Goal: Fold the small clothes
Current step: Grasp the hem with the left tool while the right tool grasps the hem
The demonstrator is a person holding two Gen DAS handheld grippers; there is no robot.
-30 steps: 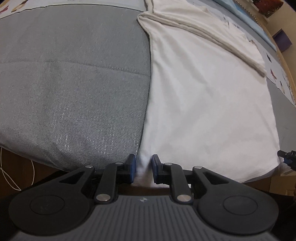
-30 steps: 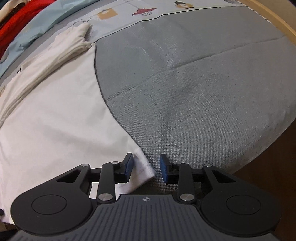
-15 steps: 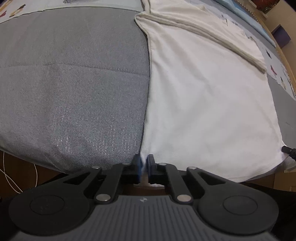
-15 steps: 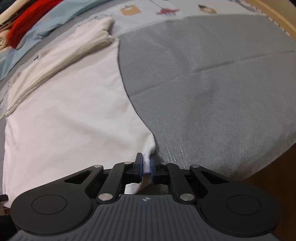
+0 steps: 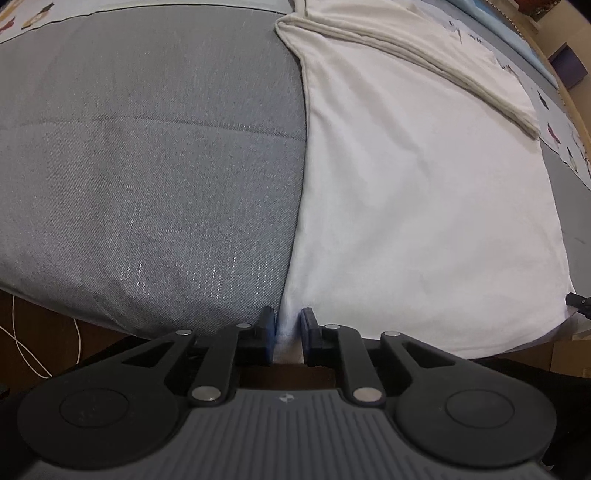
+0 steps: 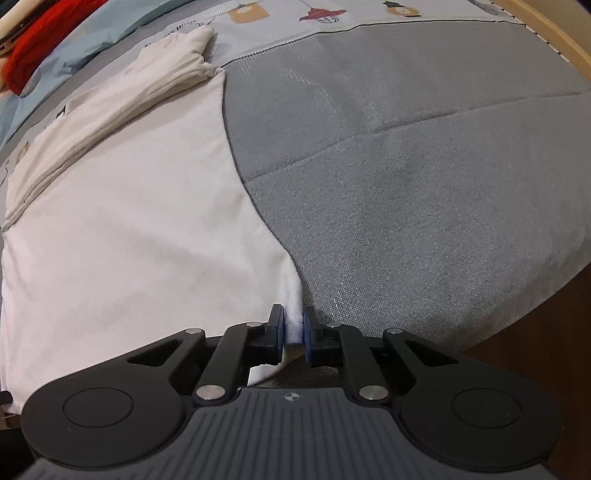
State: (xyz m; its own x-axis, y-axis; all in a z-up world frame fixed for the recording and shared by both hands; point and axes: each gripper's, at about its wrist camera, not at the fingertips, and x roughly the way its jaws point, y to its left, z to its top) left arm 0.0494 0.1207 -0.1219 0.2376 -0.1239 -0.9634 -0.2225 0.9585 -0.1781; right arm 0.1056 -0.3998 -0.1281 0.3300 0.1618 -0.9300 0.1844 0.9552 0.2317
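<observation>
A white garment (image 5: pixel 424 203) lies flat on the grey bed cover (image 5: pixel 147 184), with a sleeve folded across its far end (image 5: pixel 406 48). My left gripper (image 5: pixel 288 325) has the garment's near left corner bunched between its blue pads; its jaws are opening slightly, and the pads still touch the cloth. In the right wrist view the same garment (image 6: pixel 129 240) fills the left half. My right gripper (image 6: pixel 294 325) pinches the near right corner, its jaws also opening a little around the cloth. Its tip (image 5: pixel 580 302) shows at the right edge of the left wrist view.
The grey cover (image 6: pixel 406 184) drops off at the bed's near edge to a dark floor. A white cable (image 5: pixel 22 332) lies on the floor at the left. A patterned sheet (image 6: pixel 332 14), a red cloth (image 6: pixel 33 48) and a wooden frame (image 6: pixel 546 29) lie beyond.
Both grippers stood open over the garment's near corners a second ago, then shut on them. Since then each pair of pads has spread slightly with the cloth still between them.
</observation>
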